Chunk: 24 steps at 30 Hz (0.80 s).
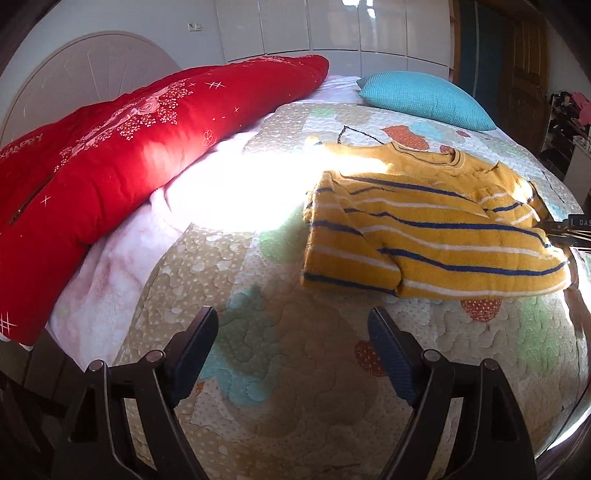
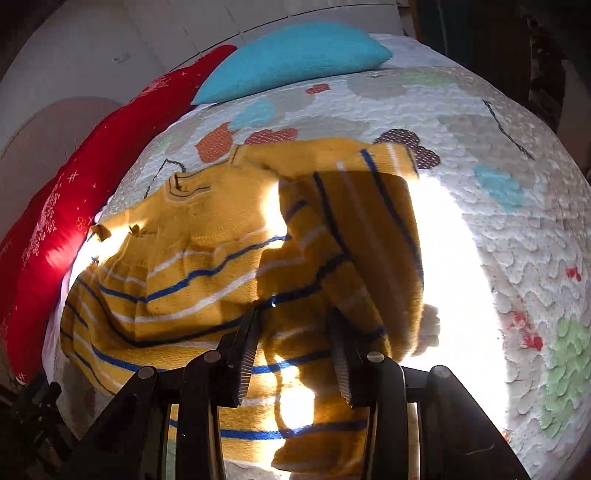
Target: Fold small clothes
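A mustard-yellow sweater with blue and white stripes lies flat on the quilted bedspread. Its sleeves are folded in over the body. My left gripper hovers open over bare quilt, below and left of the sweater, with nothing between its fingers. In the right wrist view, my right gripper hangs just above the sweater near its lower middle. Its jaws stand apart and the pads do not press on the cloth. A folded sleeve lies across the body just beyond the fingers. A dark part of the right gripper shows at the sweater's right edge.
A long red quilted cushion lies along the left side on a pale pink blanket. A teal pillow sits beyond the sweater. Strong sunlight washes out a patch of the bed. White wardrobe doors stand behind the bed.
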Tool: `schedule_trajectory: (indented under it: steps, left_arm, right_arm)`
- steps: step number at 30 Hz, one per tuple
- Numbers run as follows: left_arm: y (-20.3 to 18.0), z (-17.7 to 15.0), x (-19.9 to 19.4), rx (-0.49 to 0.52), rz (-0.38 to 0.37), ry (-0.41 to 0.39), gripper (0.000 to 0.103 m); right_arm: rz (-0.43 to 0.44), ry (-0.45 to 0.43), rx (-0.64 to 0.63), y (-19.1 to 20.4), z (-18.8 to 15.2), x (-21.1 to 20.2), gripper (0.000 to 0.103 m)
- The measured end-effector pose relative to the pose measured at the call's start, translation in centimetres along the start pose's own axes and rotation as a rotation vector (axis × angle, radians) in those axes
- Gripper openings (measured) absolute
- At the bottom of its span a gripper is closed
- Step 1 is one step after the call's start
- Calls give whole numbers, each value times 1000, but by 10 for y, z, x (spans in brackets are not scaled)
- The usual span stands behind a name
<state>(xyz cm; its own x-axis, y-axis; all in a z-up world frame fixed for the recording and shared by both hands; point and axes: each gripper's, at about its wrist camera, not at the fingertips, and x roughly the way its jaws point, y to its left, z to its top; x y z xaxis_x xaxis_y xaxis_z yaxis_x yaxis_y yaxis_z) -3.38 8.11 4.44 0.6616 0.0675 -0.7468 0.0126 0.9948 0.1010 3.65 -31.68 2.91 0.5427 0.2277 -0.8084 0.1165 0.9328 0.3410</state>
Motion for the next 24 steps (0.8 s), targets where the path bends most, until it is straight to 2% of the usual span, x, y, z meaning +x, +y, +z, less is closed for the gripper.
schedule_trajectory:
  steps: [2, 6, 9, 12, 15, 17, 20, 22, 24]
  left_arm:
    - [-4, 0, 1, 12, 4, 4, 82]
    - [-11, 1, 4, 29, 1, 13, 82]
    - [-18, 0, 4, 44, -8, 18, 82]
    - [-21, -2, 7, 51, -33, 28, 82]
    - [-16, -3, 10, 29, -68, 45, 82]
    - [-10, -1, 12, 7, -81, 49, 82]
    - [-2, 8, 12, -26, -118, 33, 82]
    - [-2, 20, 14, -47, -157, 16, 84]
    - [-7, 36, 23, -61, -198, 11, 86]
  right_arm:
    - [55, -14, 67, -19, 0, -12, 35]
    - [4, -95, 32, -12, -2, -37, 40]
    - [7, -123, 11, -5, -8, -43, 40]
    - [-14, -101, -4, -3, -15, -32, 44]
    - [-79, -33, 24, -14, -21, -10, 47]
    - [-60, -33, 61, -22, -24, -9, 50]
    - [-53, -105, 62, -22, -20, -27, 50]
    - [-68, -174, 47, -17, -10, -41, 50]
    - [-54, -206, 39, -10, 6, -47, 50]
